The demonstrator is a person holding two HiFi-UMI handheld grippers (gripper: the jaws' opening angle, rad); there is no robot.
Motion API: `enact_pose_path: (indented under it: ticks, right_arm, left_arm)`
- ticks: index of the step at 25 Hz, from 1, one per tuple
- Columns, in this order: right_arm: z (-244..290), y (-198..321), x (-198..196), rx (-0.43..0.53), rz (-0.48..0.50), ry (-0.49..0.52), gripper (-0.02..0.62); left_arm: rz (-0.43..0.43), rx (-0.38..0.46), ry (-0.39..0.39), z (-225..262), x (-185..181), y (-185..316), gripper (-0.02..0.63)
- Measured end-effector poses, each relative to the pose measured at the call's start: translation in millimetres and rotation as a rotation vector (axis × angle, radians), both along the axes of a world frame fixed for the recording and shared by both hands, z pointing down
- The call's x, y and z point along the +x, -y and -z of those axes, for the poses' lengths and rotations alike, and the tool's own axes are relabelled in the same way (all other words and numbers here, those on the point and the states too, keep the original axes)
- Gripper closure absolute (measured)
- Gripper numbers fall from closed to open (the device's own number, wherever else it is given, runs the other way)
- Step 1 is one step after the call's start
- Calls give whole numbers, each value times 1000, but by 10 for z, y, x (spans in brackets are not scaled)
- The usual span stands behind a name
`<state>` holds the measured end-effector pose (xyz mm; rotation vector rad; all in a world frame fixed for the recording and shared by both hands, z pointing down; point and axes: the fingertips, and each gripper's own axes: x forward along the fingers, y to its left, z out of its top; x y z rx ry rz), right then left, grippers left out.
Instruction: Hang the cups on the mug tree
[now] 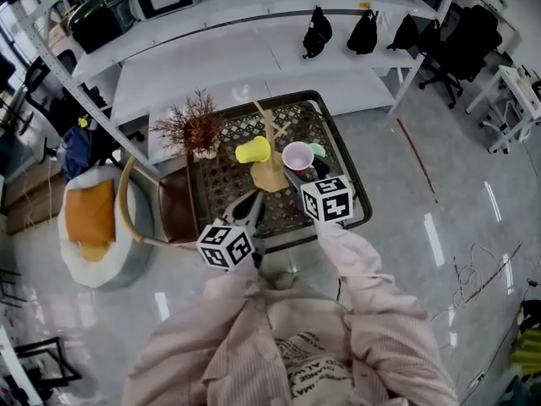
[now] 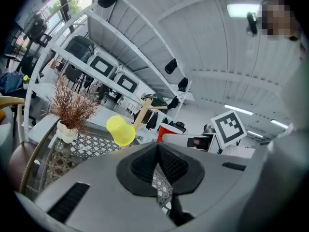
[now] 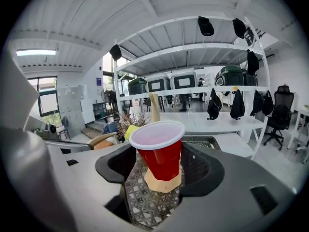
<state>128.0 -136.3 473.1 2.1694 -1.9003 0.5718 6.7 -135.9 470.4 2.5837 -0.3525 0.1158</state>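
The lattice desk [image 1: 221, 176] is carrying the wooden mug tree [image 1: 270, 174] at its middle, with a dried plant [image 1: 196, 128] standing at its far left. The right tool [image 3: 159, 175] is gripping the red cup [image 3: 158, 148] upright between its jaws, just to the right of the tree. The left tool [image 2: 157, 153] is hanging near the desk's near edge with its jaws closed on nothing. The yellow cup [image 1: 252, 150] is already sitting mouth-first over a peg on the tree's left side, and a green cup [image 1: 318, 150] is waiting just beyond the red one. Hanging the red cup well probably means tipping its mouth toward a bare peg [image 1: 285, 128] on the right. It should then slide on fully before the jaws open, without nudging the light tree.
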Motion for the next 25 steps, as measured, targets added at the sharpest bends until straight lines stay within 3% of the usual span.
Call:
enact_pose_path:
  ticks: [17, 25]
  right_arm:
    - [259, 330, -12, -166, -70, -200, 310]
    - [346, 416, -43, -299, -72, -331, 310]
  left_arm:
    - [-220, 11, -24, 160, -19, 171, 607]
    - [-316, 1, -53, 179, -22, 173, 607]
